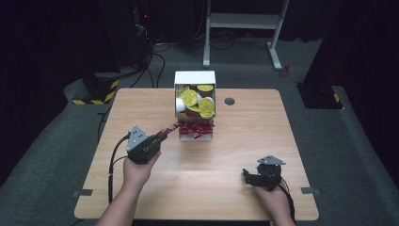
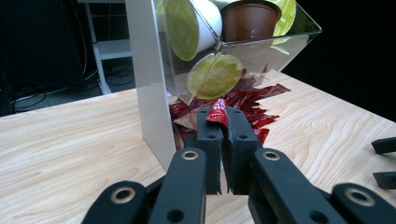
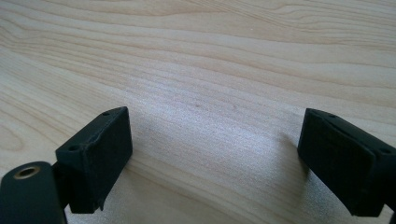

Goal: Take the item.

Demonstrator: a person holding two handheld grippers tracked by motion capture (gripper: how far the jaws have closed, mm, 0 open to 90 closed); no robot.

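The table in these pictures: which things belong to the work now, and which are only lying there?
In the work:
- left gripper, shut on a red packet
- pile of red packets
- dispenser box

Idle:
- capsules with yellow-green lids in the upper bin
- right gripper, open over bare table

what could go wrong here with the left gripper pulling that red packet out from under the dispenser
1. The left gripper is shut on just the tip of one red packet, so it may slip free or tear.
2. That packet lies in a tangled pile of red packets; pulling could drag others onto the table.
3. The gripper sits close against the dispenser wall; a sideways tug might nudge it and shift the coffee pods stacked above.
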